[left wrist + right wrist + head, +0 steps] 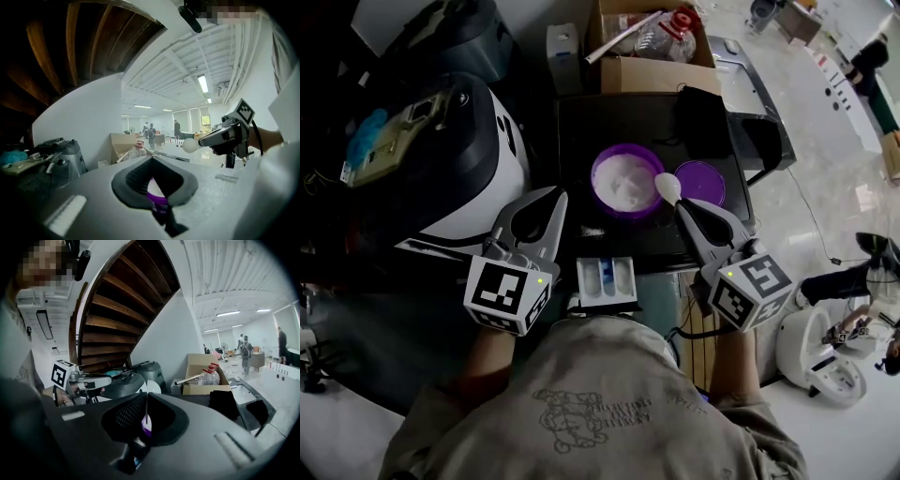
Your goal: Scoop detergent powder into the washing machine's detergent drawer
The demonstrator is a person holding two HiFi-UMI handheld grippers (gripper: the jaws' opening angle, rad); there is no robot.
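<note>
A purple tub [624, 181] of white powder stands open on the black top [581, 131], its purple lid [701, 182] lying just to its right. My right gripper [686, 212] is shut on a white spoon [667, 187], whose bowl hovers at the tub's right rim. The spoon's handle [146, 409] shows edge-on between my right gripper's [140, 446] jaws. My left gripper [554, 195] hangs left of the tub, shut and holding nothing. The white and blue detergent drawer [607, 282] is pulled out below the tub, between both grippers. From the left gripper [164, 216] view, the spoon [190, 146] shows raised.
A black and white round appliance [450, 159] stands at the left. Behind the tub is a cardboard box [649, 67] with a plastic bottle [667, 37] in it. A black cloth [705, 117] lies at the back right. People stand far off in the hall.
</note>
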